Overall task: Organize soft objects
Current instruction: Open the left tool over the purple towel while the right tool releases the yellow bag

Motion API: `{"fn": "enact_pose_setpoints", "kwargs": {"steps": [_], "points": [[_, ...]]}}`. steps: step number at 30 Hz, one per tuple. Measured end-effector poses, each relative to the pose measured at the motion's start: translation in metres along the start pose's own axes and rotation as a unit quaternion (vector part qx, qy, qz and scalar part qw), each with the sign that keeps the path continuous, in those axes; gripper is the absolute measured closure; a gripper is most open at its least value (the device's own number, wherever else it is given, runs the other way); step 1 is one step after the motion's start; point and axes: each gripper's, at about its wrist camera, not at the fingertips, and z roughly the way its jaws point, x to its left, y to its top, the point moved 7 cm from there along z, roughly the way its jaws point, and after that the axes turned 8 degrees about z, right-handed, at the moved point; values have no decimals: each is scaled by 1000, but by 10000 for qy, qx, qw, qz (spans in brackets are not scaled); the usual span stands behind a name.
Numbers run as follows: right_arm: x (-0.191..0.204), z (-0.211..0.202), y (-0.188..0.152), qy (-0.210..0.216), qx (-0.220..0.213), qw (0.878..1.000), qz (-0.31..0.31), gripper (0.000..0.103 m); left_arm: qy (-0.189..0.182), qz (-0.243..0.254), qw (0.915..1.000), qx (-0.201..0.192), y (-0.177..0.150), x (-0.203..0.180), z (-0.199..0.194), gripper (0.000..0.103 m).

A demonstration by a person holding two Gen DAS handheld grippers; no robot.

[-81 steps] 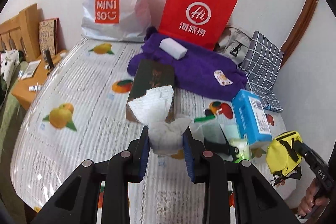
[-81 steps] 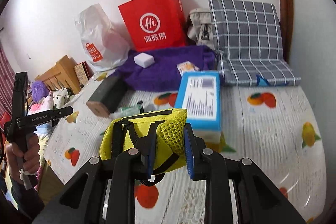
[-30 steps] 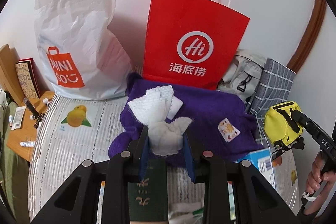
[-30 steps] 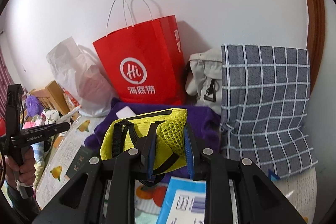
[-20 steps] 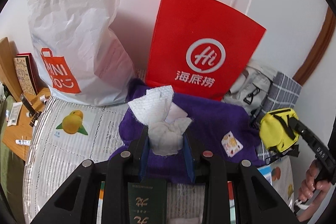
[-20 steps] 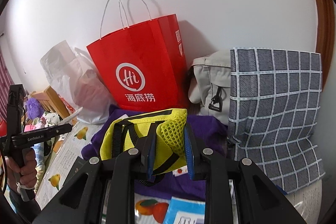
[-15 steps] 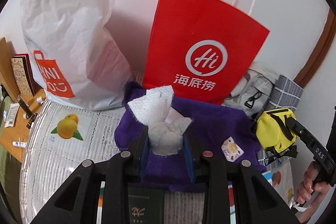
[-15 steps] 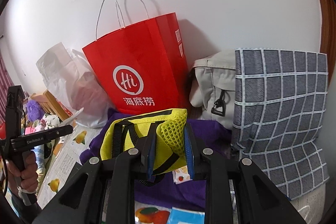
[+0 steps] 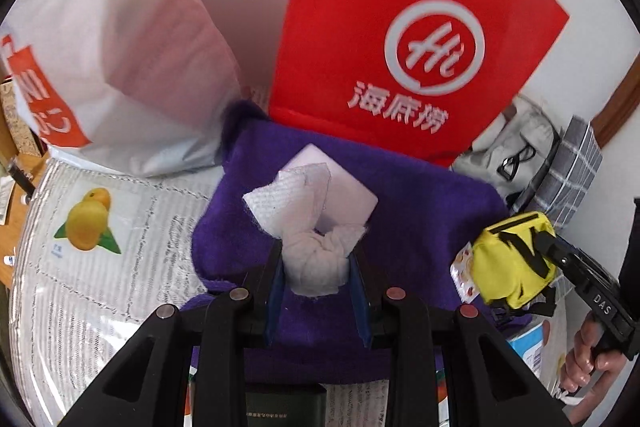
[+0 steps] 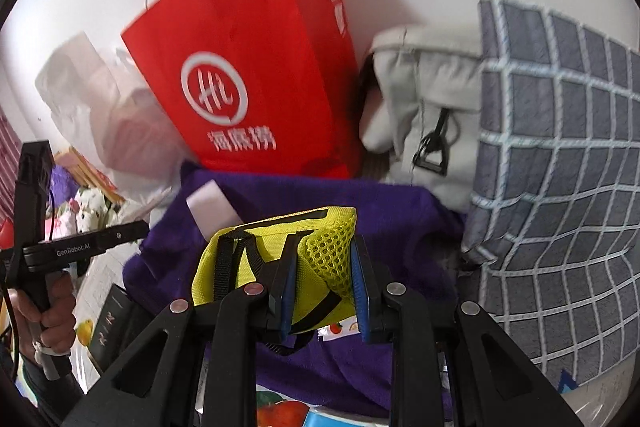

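You're gripping a crumpled white cloth [image 9: 314, 265] in the left gripper [image 9: 316, 277], low centre, and clamping a yellow pouch [image 10: 276, 267] in the right gripper [image 10: 322, 285], both over the purple blanket [image 9: 420, 215].

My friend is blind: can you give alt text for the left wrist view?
The left gripper pinches a crumpled white cloth above a purple blanket. Behind stand a red paper bag and a white plastic bag; at right, another gripper holds a yellow pouch.
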Motion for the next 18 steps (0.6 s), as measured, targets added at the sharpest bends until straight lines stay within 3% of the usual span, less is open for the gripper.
{"fn": "enact_pose_setpoints", "kwargs": {"steps": [5,10,18], "points": [[-3,17,-8,-21,228,9997,-24,78,-23,-79,9998,158,-3,4,15,75],[-4,40,-18,-24,526,9986,17,78,-288,-80,9988,396,-10,-2,33,75],[-2,60,-29,-145,741,9971,-6,75,-293,-49,9980,561,-17,-10,49,74]]}}
